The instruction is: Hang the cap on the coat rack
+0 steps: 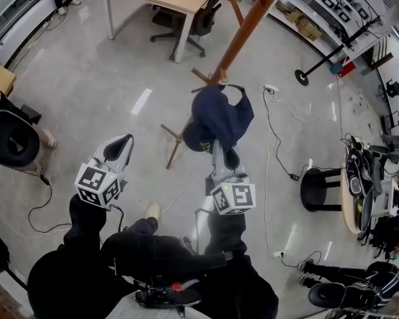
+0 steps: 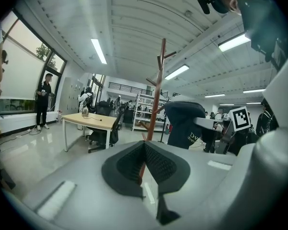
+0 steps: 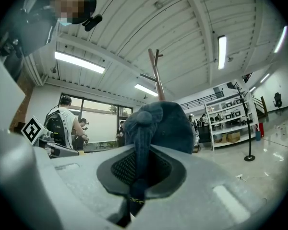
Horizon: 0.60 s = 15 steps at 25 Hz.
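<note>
The room is bright and evenly lit. Long ceiling strip lights (image 2: 98, 51) show in both gripper views and burn out to pure white. A big window (image 2: 20, 75) at the left adds pale daylight. The polished floor (image 1: 86, 78) has a soft sheen, and the shadows on it are faint and soft-edged. All 3 views bend hard toward the edges, and the 2 gripper views have black corners. Close to the lens, the grey bodies of the left gripper (image 2: 144, 145) and right gripper (image 3: 143, 150) are out of focus, while the far room is sharper. From above, the dark cap (image 1: 216, 118) shows little detail.
</note>
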### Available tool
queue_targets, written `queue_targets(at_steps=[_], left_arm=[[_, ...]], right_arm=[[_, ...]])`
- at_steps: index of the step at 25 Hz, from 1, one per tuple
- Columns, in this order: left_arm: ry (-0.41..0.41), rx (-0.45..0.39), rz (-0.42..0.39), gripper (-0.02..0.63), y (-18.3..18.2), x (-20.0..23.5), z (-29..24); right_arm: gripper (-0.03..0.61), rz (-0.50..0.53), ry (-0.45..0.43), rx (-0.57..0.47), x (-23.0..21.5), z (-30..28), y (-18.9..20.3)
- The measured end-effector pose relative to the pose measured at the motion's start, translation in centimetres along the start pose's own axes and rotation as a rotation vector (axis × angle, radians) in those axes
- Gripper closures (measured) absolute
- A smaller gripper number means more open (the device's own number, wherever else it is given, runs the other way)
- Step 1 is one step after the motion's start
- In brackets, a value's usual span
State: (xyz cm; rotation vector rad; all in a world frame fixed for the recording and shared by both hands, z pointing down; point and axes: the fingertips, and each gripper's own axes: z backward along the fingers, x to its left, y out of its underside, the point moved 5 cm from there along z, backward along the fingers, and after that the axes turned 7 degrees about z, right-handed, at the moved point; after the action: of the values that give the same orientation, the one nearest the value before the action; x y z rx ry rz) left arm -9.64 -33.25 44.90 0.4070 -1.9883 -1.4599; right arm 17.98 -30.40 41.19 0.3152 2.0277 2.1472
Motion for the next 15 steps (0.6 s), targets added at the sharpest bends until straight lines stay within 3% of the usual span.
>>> queue_targets(at_steps=[15], left_arm=[[-0.013, -0.012, -0.006, 0.611, -1.1, 2.1, -1.4]], right_arm=[[0.568, 0.003, -0.005, 0.008, -0.4, -3.0, 0.8]])
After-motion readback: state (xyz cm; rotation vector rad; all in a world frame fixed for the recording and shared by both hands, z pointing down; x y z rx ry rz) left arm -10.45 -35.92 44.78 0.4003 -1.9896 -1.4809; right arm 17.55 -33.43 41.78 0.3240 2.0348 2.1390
